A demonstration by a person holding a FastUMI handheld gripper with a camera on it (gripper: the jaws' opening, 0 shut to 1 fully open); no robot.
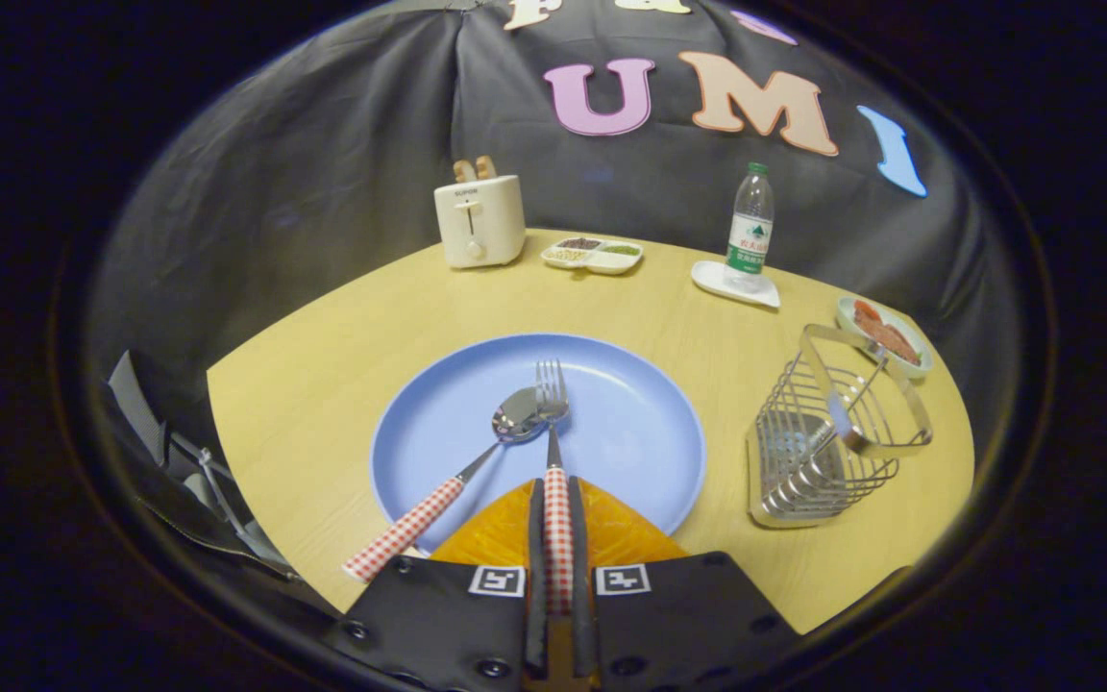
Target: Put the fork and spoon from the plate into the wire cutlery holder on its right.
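A fork with a red-checked handle lies on the blue plate, its tines pointing away from me. My gripper is shut on the fork's handle, which sits between the two fingers. A spoon with the same checked handle lies to the fork's left, its bowl touching the fork's tines and its handle reaching over the plate's near-left rim. The wire cutlery holder stands on the table to the right of the plate.
On the wooden table beyond the plate stand a white toaster, a divided snack dish and a water bottle on a white saucer. A small dish with food sits just behind the holder.
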